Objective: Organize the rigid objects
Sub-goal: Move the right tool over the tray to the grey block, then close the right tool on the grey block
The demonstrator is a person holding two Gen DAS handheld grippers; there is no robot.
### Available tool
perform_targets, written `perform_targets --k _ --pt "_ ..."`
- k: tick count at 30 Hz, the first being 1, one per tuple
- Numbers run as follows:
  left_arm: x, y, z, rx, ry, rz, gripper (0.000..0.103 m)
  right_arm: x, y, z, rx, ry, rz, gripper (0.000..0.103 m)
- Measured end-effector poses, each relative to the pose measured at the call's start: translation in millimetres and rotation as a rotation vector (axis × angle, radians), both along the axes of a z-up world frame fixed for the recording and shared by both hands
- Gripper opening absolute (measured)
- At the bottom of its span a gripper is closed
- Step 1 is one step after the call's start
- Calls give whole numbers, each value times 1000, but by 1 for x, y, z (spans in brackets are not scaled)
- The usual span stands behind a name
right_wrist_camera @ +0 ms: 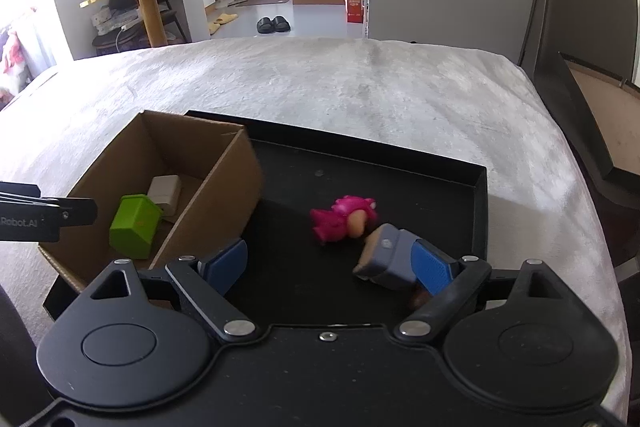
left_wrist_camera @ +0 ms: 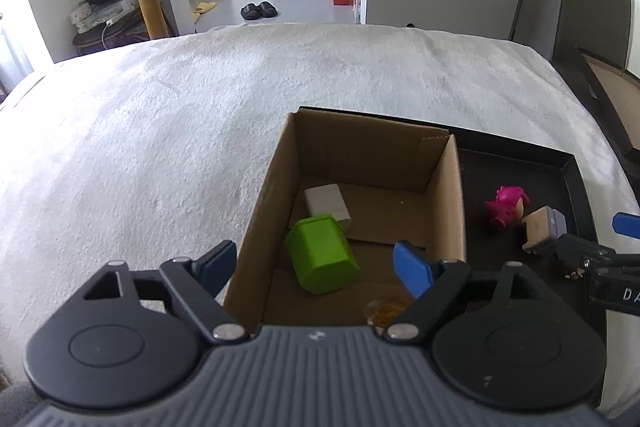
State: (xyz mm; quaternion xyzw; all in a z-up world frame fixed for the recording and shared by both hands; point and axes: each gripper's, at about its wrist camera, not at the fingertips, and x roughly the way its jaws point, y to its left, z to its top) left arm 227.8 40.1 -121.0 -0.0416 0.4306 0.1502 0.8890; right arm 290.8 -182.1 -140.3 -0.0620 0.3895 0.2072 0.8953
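Left gripper (left_wrist_camera: 320, 267): spread wide and empty, hanging over the near end of the cardboard box (left_wrist_camera: 452, 195); its pads straddle the box's left wall and interior, pressing on nothing.
Box contents: a green block (left_wrist_camera: 322, 253) lies tipped on its side near the near-left corner, with a white block (left_wrist_camera: 326, 205) just behind and touching it; the right half of the box floor is bare.
Box position: it sits on the left end of the black tray (right_wrist_camera: 478, 187), its right wall standing between the box floor and the loose pieces.
Pink figure (right_wrist_camera: 344, 219): lying on the tray floor, ahead of the right gripper and slightly right of its centre line.
Grey block (right_wrist_camera: 386, 259): tilted, just right of the figure and touching it; long axis runs from near right to far left.
Right gripper (right_wrist_camera: 332, 265): spread, gripping nothing; its right pad is against the grey block's near end, the left pad well apart.
Nearer hand: the right, by my judgement.
Room: open tray floor on the left; tray rim close on the right.
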Motion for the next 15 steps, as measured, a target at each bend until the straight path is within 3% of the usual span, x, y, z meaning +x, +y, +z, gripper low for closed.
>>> perform_targets --k 7,15 --pt "7 -21 0 60 24 -10 87 23 -23 -24 74 -39 -13 86" --pt "27 -40 -4 113 46 -6 87 37 -38 -46 119 -8 -63 79"
